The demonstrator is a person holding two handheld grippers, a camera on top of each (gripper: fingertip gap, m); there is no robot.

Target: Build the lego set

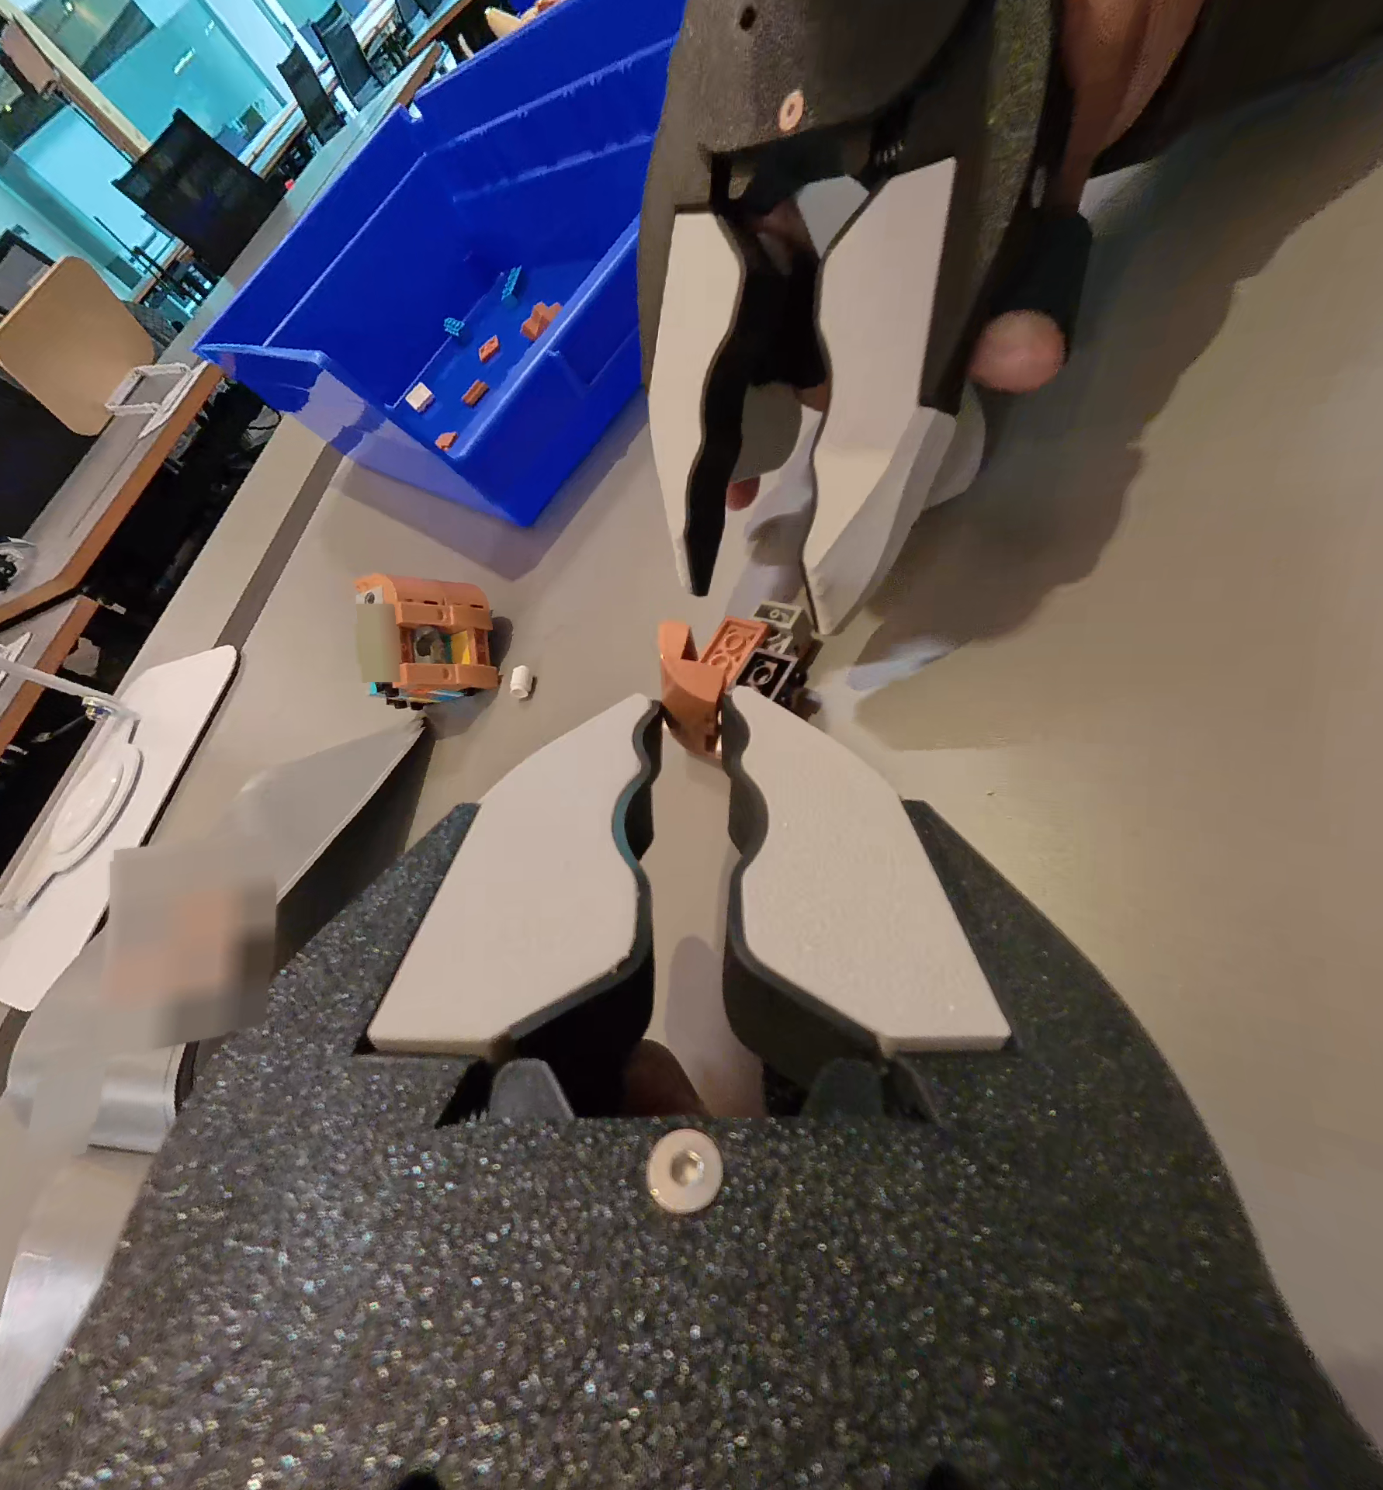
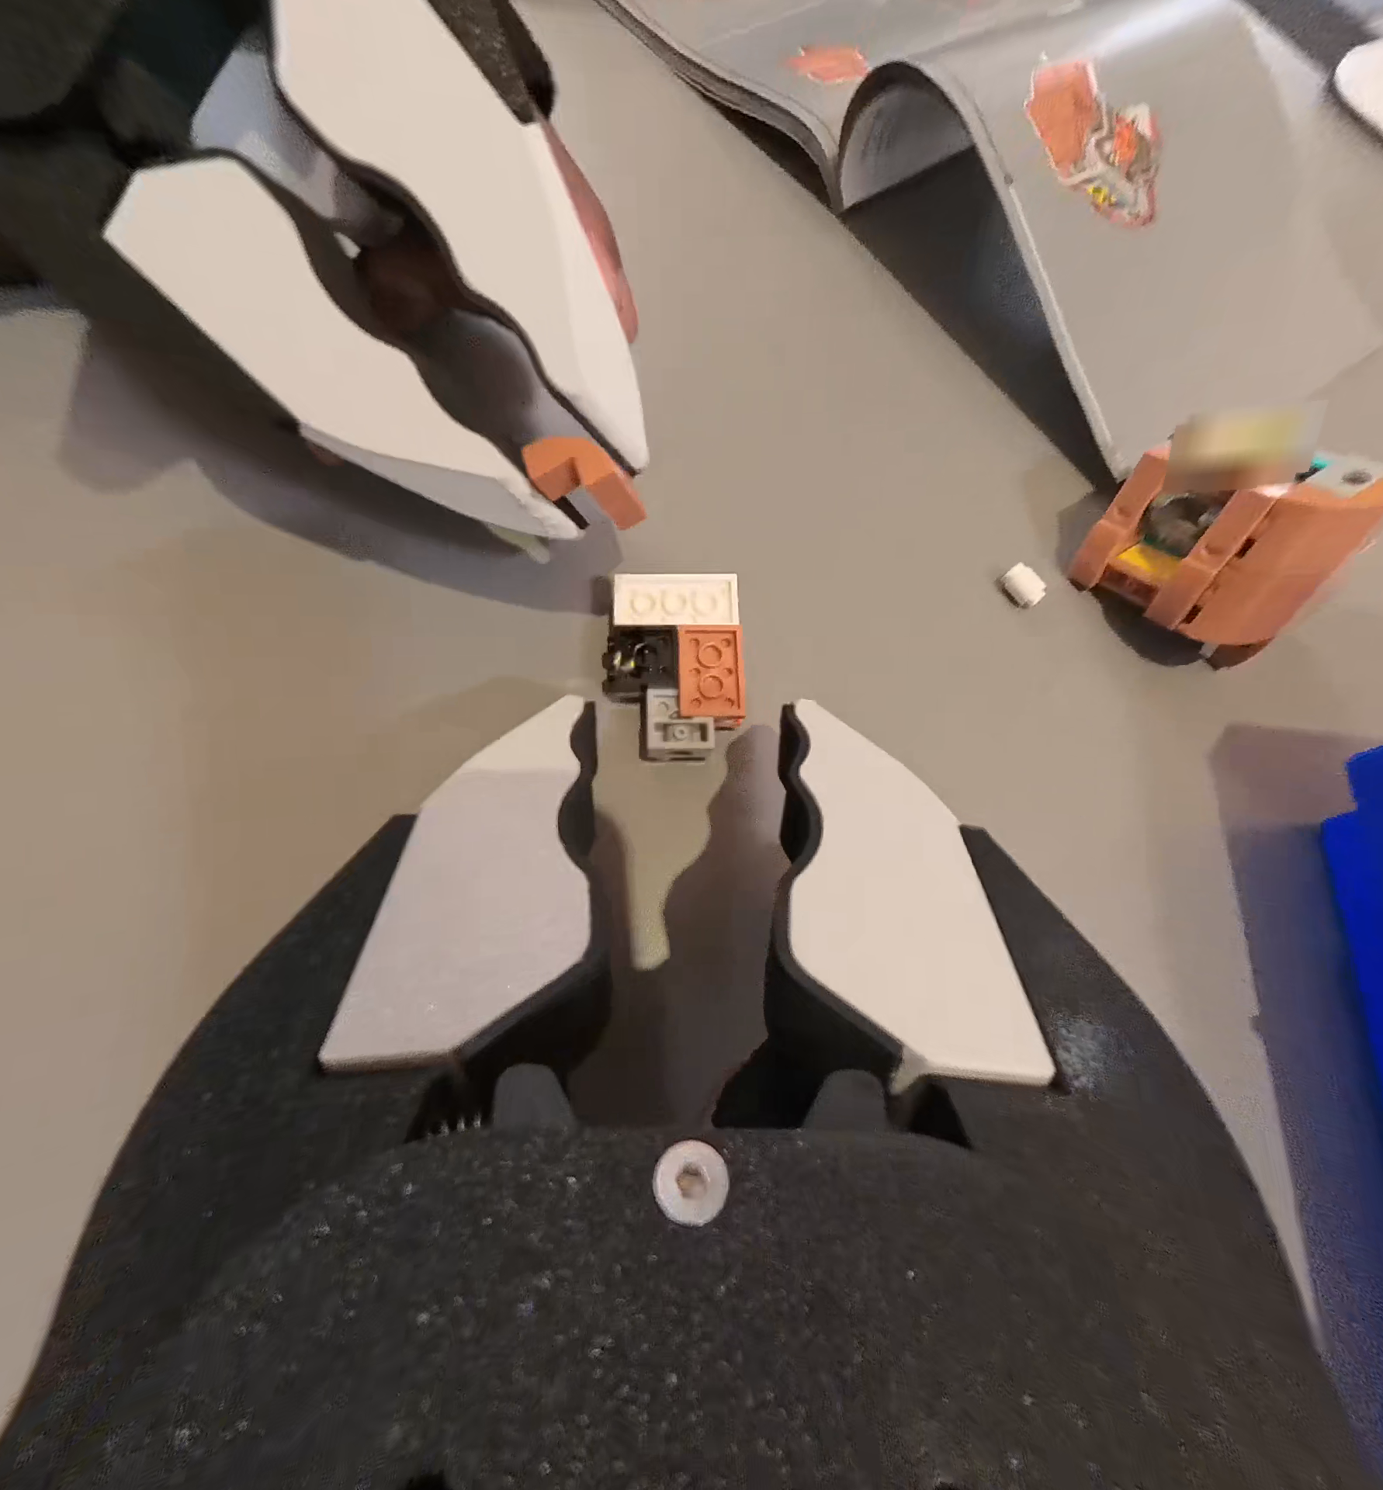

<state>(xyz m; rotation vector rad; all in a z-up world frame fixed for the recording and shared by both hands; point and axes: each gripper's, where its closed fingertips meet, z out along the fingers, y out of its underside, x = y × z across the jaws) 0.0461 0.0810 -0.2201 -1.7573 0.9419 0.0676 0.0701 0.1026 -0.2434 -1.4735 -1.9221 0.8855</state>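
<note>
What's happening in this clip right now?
A person is building a lego set on a grey table with two handheld grippers. The left gripper is shut on a brown arch piece, held close to a small sub-assembly on the table. The right gripper is open and empty, its tips on either side of that sub-assembly. A larger brown build, a white stud, an open manual and a blue bin of loose pieces sit nearby.

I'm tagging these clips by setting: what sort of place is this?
Probably an open office or lab: a grey worktable, rows of desks with dark monitors behind, and a blue parts bin.
</note>
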